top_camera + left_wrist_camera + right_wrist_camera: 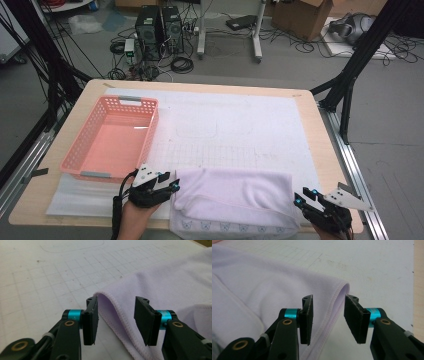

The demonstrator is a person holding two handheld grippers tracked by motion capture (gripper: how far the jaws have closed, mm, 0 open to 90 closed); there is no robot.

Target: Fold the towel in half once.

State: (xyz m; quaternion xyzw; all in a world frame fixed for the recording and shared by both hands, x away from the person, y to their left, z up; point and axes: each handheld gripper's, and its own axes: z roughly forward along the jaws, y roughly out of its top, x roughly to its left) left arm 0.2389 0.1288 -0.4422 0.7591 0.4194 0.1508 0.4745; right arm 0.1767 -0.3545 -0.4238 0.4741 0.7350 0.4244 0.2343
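A pale lilac towel (232, 197) lies folded along the table's near edge, with a patterned hem hanging over the front. My left gripper (175, 186) stands open at the towel's left end; in the left gripper view the towel's folded corner (110, 302) lies between the jaws of the left gripper (116, 320), and I cannot tell whether they touch it. My right gripper (300, 199) stands open at the right end, and in the right gripper view the towel's right fold edge (337, 297) runs between the jaws of the right gripper (328, 320).
A pink plastic basket (112, 137), with nothing in it, stands at the table's left on a white gridded mat (235, 125). Beyond the far edge are computer towers (159, 27), cables and a cardboard box (305, 17) on the floor. Black frame struts stand at both sides.
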